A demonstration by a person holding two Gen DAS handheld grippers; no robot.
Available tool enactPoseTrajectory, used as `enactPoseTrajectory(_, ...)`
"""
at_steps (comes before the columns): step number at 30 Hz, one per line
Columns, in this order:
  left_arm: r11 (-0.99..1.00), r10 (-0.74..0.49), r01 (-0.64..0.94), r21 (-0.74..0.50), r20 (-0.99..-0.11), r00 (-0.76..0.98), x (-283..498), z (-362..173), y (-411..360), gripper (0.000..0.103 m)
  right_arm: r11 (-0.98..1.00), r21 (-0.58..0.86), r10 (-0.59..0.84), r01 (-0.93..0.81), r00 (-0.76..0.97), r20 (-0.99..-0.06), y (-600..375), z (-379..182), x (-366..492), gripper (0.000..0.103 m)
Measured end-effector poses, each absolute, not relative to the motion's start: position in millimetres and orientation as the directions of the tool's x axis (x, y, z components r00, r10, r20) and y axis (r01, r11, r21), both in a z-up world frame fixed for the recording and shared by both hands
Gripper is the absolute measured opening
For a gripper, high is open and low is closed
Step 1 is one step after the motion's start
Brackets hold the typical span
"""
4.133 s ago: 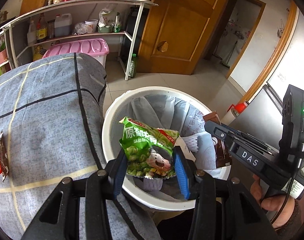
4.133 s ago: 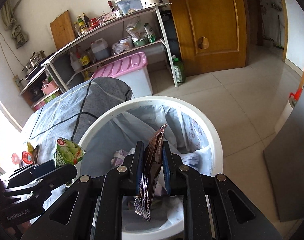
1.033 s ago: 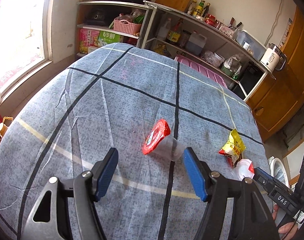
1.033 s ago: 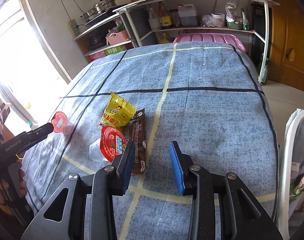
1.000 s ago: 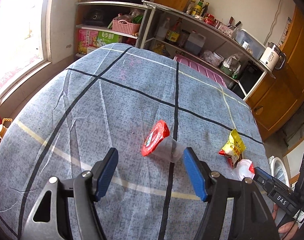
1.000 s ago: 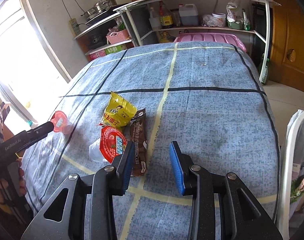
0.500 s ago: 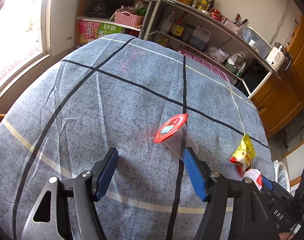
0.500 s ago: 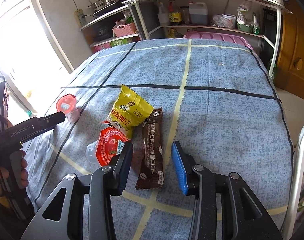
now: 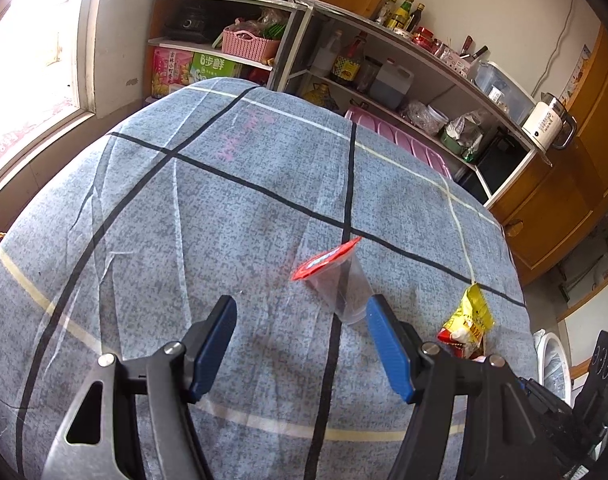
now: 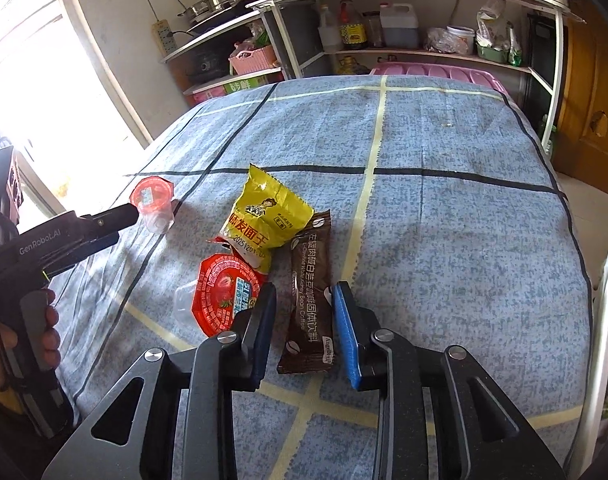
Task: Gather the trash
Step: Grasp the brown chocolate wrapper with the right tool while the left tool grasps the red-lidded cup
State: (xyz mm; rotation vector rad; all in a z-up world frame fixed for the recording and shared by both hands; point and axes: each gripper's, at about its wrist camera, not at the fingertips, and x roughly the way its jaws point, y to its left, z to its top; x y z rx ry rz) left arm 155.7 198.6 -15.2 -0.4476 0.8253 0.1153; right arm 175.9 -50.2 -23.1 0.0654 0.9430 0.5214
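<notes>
Coffee sachet (image 10: 309, 300) lies between my right gripper (image 10: 304, 330) pads, jaws just closing, not yet pressing; left gripper (image 9: 300, 350) gapes empty, jelly cup (image 9: 335, 280) at one o'clock on the tablecloth (image 9: 224, 208)

A cloth-covered counter (image 10: 443, 220) carries a cluster of trash toward its near left part. A coffee sachet (image 10: 309, 300) lies lengthwise between the two sides of the right tongs (image 10: 304, 324). A noodle packet (image 10: 266, 218) sits just behind and left of it, overlapping a sealed jelly cup (image 10: 224, 300) on its side. Farther left, apart from the cluster, a second cup (image 9: 335, 280) lies tipped over, just ahead of the left tongs (image 9: 300, 344). Shelves (image 10: 403, 12) stand behind the counter.
</notes>
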Motion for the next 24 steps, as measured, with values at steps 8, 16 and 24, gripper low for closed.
enactPoseTrajectory(8, 0.913, -0.053, -0.277, -0.3, -0.759, 0.648, 183.1, -13.2, 184.7, 0.072, 0.864, 0.316, 0.482, -0.391, 0.464, -0.743, -55.5, -23.3, 180.0, 0.031)
enactPoseTrajectory(16, 0.92, 0.015, -0.318, -0.229, -0.791, 0.612, 205.0, -19.3, 176.8, 0.072, 0.854, 0.345, 0.504, -0.389, 0.455, -0.734, -62.1, -24.2, 184.3, 0.031)
enactPoseTrajectory(24, 0.927, 0.023, -0.313, -0.205, -0.803, 0.596, 207.7, -25.7, 172.4, 0.049, 0.861, 0.344, 0.495, -0.375, 0.459, -0.738, -63.6, -25.5, 185.7, 0.021)
